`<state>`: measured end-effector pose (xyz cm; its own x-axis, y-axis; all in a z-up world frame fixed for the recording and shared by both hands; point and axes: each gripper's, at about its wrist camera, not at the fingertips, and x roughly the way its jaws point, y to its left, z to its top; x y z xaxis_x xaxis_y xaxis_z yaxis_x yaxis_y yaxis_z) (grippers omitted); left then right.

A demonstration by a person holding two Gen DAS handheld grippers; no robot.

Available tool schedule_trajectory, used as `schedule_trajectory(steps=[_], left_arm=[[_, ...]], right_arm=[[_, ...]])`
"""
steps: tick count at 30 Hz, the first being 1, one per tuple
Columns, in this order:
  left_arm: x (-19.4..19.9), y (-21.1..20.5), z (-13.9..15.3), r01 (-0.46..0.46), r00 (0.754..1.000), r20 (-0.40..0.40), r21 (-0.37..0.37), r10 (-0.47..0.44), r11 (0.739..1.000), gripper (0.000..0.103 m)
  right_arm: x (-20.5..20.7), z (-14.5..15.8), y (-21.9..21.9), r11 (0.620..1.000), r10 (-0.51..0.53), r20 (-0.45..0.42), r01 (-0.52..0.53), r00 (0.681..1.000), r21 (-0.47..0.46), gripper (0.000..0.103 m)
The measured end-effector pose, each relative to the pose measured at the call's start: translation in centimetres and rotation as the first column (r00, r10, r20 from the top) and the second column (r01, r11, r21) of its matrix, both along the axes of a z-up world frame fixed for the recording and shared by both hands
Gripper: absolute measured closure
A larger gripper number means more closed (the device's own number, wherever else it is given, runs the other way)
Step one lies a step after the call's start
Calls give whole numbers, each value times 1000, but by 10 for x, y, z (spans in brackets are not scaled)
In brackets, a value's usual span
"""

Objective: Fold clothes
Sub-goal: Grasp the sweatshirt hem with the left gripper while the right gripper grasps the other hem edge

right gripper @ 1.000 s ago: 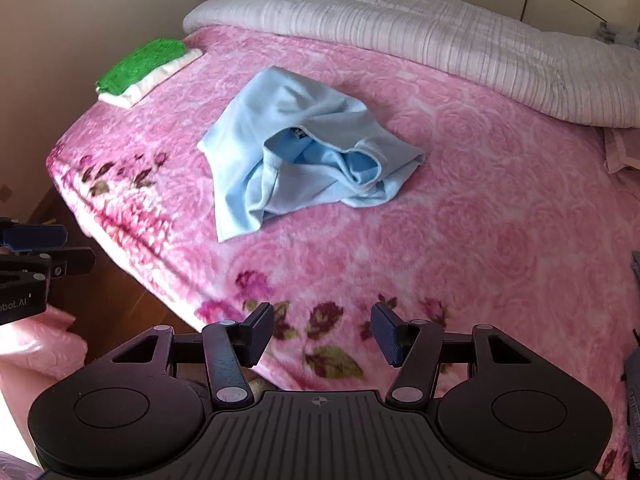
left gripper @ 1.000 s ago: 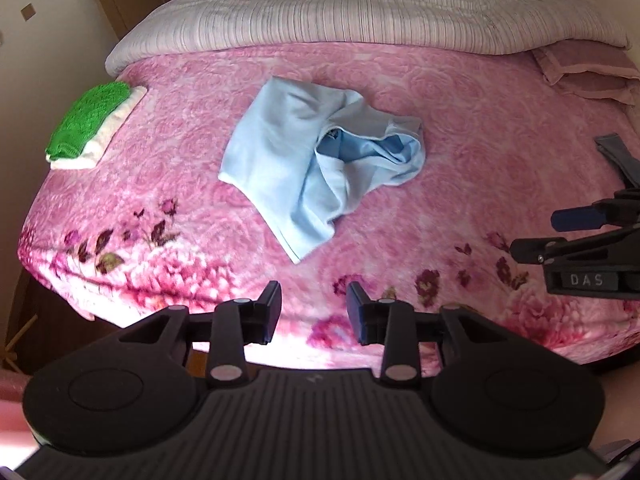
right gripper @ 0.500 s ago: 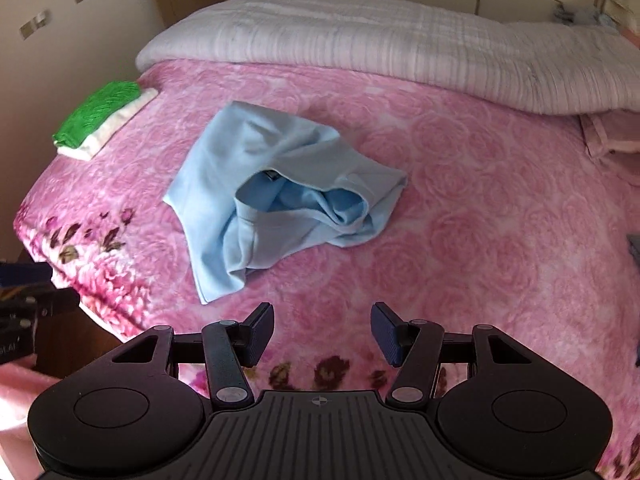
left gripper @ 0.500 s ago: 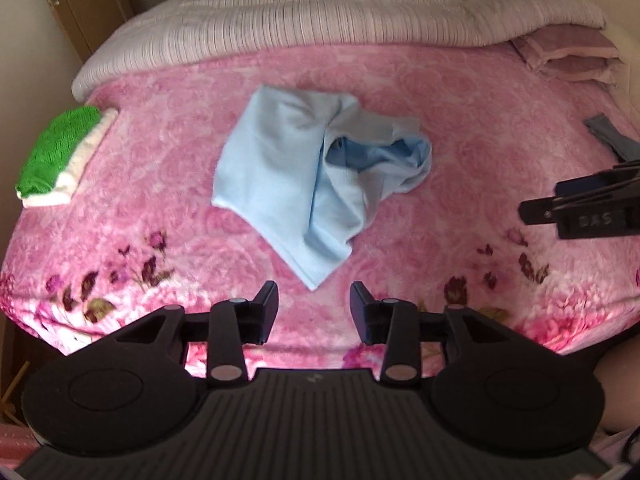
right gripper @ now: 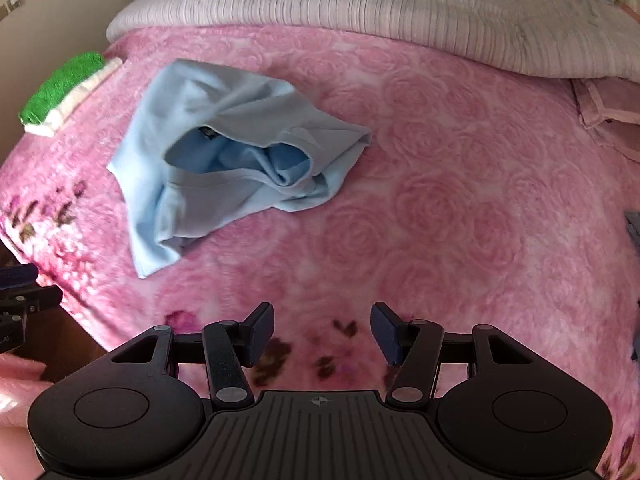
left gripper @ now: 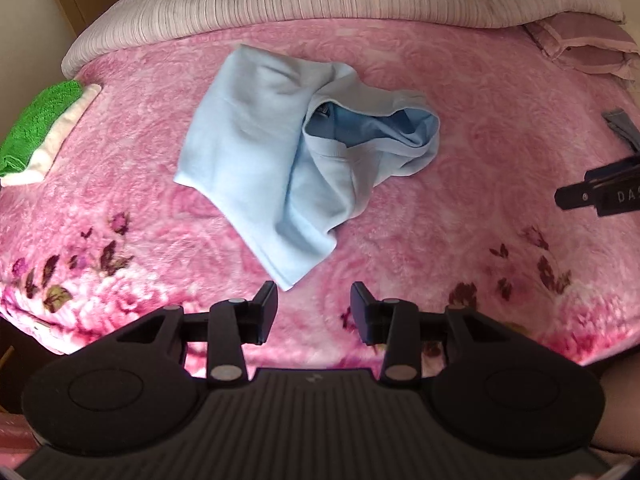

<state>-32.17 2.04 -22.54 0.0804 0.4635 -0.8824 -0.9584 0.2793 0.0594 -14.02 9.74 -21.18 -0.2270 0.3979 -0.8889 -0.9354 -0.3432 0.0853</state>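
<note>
A crumpled light blue garment [left gripper: 288, 168] lies on the pink rose-patterned blanket [left gripper: 480, 160] of a bed; it also shows in the right wrist view [right gripper: 224, 168]. Its near corner points toward the bed's front edge. My left gripper [left gripper: 314, 300] is open and empty, just short of that near corner. My right gripper [right gripper: 322, 320] is open and empty over the blanket, to the right of the garment. Each gripper shows at the edge of the other's view, the right one [left gripper: 600, 196] and the left one [right gripper: 20, 304].
A folded green and white stack [left gripper: 36, 132] sits at the bed's left edge, also seen in the right wrist view [right gripper: 64, 92]. A striped grey-white quilt [left gripper: 320, 0] runs along the back. Folded mauve cloth [left gripper: 580, 48] and a grey item [left gripper: 622, 126] lie at right.
Both grippers have moved forward over the bed toward the blue garment, which now looks larger and nearer. The jaws stayed open. The garment has not moved.
</note>
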Motion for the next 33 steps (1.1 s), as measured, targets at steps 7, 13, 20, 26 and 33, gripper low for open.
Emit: schedule_trajectory(steps=[7,13,20,26,33], left_arm=[[26,22,-50,-47,999,-12,-8,47,999,64],[38,37,-89,-65,996,-60,7,65,998,63],[44,57,-120,-130,988,-72,53,134,990,62],[40,77,-139,-217,973,-63,90,223,972,61],[22,79,-145,-266,962,-26,133,272,955,98]], right_arm=[[15,-47,54,985,144,126,-155,981,80,46],[17,-91,86,960,236,167,-256,957,113,46],[9,-128,112,936,294,225,-328,929,129,46],[1,-138,134,926,303,248,-346,920,152,46],[-13,-143,157,905,333,269,-386,904,179,46]])
